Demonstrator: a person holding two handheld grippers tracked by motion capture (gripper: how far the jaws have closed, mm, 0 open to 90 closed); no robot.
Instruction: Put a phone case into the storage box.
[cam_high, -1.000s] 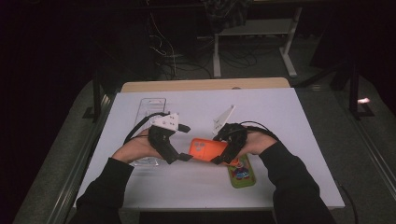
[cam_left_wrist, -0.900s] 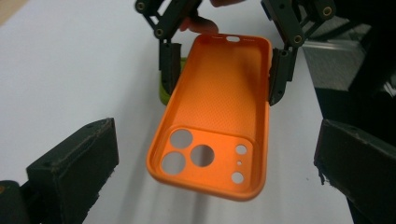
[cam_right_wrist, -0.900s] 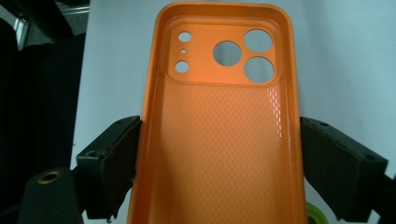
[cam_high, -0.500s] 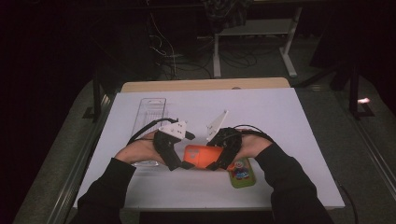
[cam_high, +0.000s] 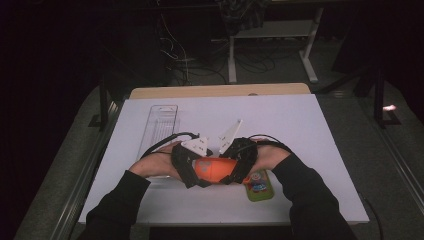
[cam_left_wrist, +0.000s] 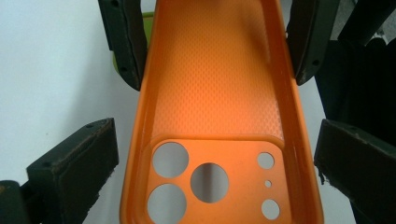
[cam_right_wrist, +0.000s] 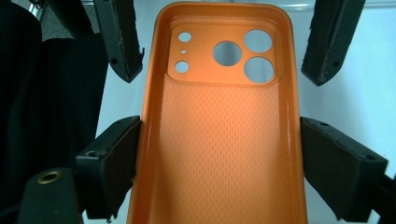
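Between your two claws sits the orange phone case (cam_high: 214, 169), hollow side up. Right claw (cam_right_wrist: 219, 154) pinches its long edges, jaws pressed on both walls. Left claw (cam_left_wrist: 210, 163) stands wide around the camera-cutout end, gaps either side. From the high view you also get the green phone (cam_high: 258, 185) just beside the right claw and a clear tray (cam_high: 161, 125) beyond the left claw on the table (cam_high: 310, 130).
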